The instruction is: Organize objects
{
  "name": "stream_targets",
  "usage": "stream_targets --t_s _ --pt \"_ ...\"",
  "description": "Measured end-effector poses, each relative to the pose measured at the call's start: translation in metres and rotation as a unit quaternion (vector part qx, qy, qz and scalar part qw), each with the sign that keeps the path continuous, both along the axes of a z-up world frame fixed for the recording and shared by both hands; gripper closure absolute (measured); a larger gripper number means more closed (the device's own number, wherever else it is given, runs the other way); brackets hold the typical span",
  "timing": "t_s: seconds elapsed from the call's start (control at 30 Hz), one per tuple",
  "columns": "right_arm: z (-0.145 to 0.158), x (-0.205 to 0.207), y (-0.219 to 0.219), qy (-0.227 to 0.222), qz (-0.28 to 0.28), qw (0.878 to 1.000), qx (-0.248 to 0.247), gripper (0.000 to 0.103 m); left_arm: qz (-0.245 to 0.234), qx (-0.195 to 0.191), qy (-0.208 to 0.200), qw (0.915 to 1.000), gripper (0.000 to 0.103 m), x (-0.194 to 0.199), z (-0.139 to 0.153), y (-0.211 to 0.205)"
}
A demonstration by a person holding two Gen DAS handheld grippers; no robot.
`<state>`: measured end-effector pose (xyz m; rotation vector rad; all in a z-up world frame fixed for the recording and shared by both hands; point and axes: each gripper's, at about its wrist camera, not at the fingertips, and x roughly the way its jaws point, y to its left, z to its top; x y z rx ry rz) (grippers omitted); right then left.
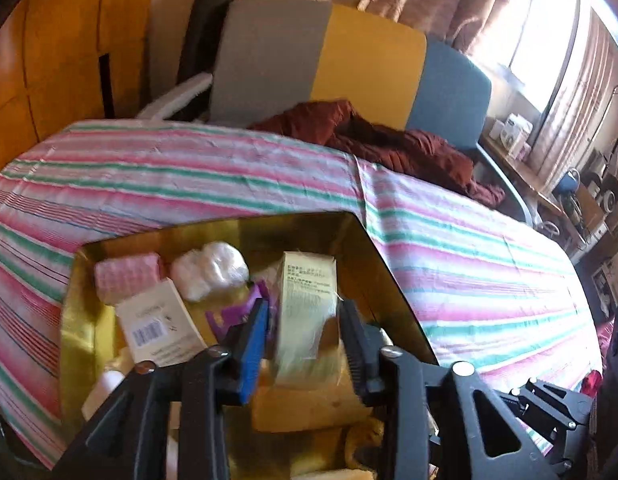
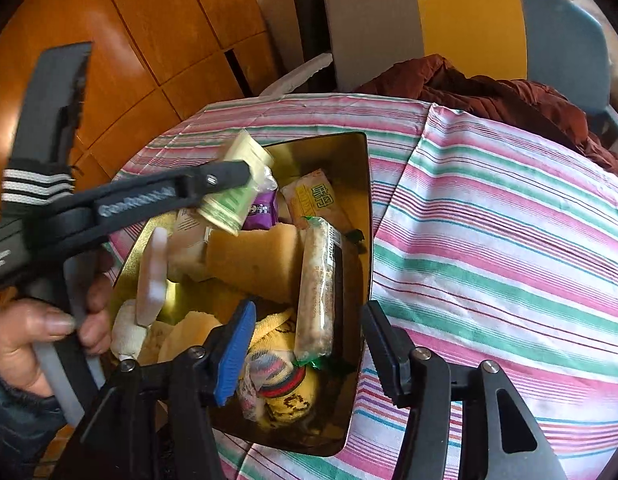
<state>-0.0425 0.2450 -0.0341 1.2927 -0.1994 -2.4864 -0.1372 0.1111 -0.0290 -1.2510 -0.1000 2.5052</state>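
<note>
A gold tin box [image 1: 373,248] [image 2: 359,200] sits on the striped table, full of small items. My left gripper [image 1: 303,344] is shut on a pale green carton [image 1: 307,312] and holds it over the box; the right wrist view shows the same carton [image 2: 239,184] lifted above the contents, with the left gripper's finger [image 2: 213,180] across it. My right gripper [image 2: 309,354] is open and empty above the near end of the box, over a wrapped snack bar [image 2: 317,296] and a yellow sock [image 2: 285,396].
In the box lie a yellow sponge [image 2: 257,264], a purple packet [image 2: 261,210], a white box with a barcode [image 1: 157,328], a pink block [image 1: 127,276] and a white wad [image 1: 211,270]. A chair [image 1: 369,64] with a maroon jacket [image 1: 389,140] stands behind the striped tablecloth [image 2: 489,240].
</note>
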Motion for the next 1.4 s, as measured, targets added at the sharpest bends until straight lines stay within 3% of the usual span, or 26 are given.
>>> stream_targets --t_s 0.33,0.9,1.0,1.33,1.4 --pt "0.003 0.003 -0.001 0.002 0.002 1.000 -0.003 0.046 0.033 -0.010 0.011 0.9993 0.061 0.021 0.000 -0.016" --pt "0.017 0.012 -0.021 0.031 0.010 0.999 0.017 0.039 0.088 -0.028 0.069 0.9934 0.060 0.070 0.043 -0.038" --pt "0.018 0.016 -0.025 0.039 0.005 0.999 0.032 0.036 0.099 -0.033 0.081 0.9912 0.055 0.079 0.049 -0.043" --pt "0.022 0.024 -0.031 0.052 -0.004 0.998 0.045 0.029 0.135 -0.055 0.103 0.9839 0.052 0.099 0.061 -0.054" --pt "0.022 0.025 -0.032 0.057 -0.010 0.997 0.048 0.028 0.138 -0.059 0.105 0.9830 0.047 0.103 0.063 -0.055"
